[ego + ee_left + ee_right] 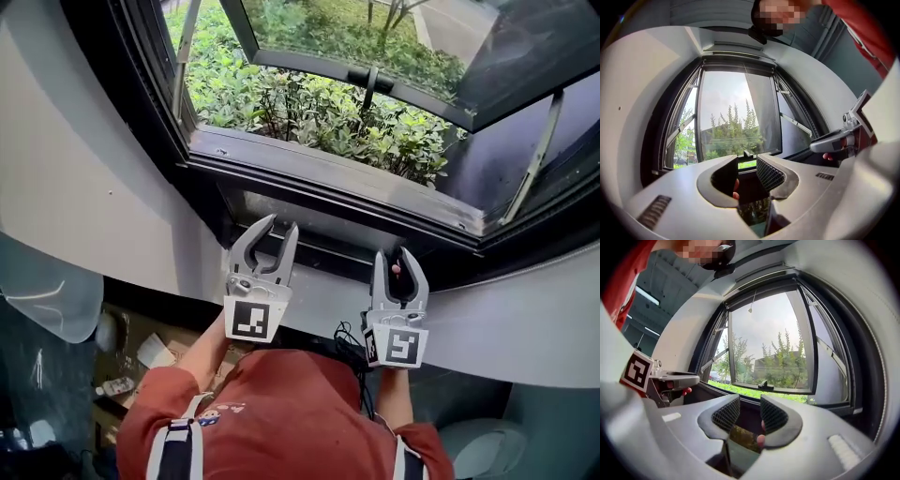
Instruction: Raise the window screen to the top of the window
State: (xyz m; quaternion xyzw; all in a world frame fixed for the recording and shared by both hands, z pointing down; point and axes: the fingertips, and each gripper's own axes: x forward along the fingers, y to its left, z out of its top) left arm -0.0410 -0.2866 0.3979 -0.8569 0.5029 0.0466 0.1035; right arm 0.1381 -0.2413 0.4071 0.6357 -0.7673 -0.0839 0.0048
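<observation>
The window opening (309, 112) shows no mesh across it that I can make out. A slim housing (736, 48) runs along the top of the frame, and a thin pull cord (751, 303) hangs from it. My left gripper (274, 228) is open and empty, pointing at the dark lower frame (328, 187). My right gripper (401, 258) is also open and empty, lower on the white sill (323, 300). From the left gripper (746, 176) the right gripper (832, 140) shows beside it. From the right gripper (750, 414) the left gripper (675, 378) shows at the left.
The glass sash (375, 80) is swung outward on metal stays (539, 155), its handle (361, 77) on the lower rail. Green bushes (319, 112) lie below outside. White wall flanks the frame. A shelf with small items (141, 361) is down at the left.
</observation>
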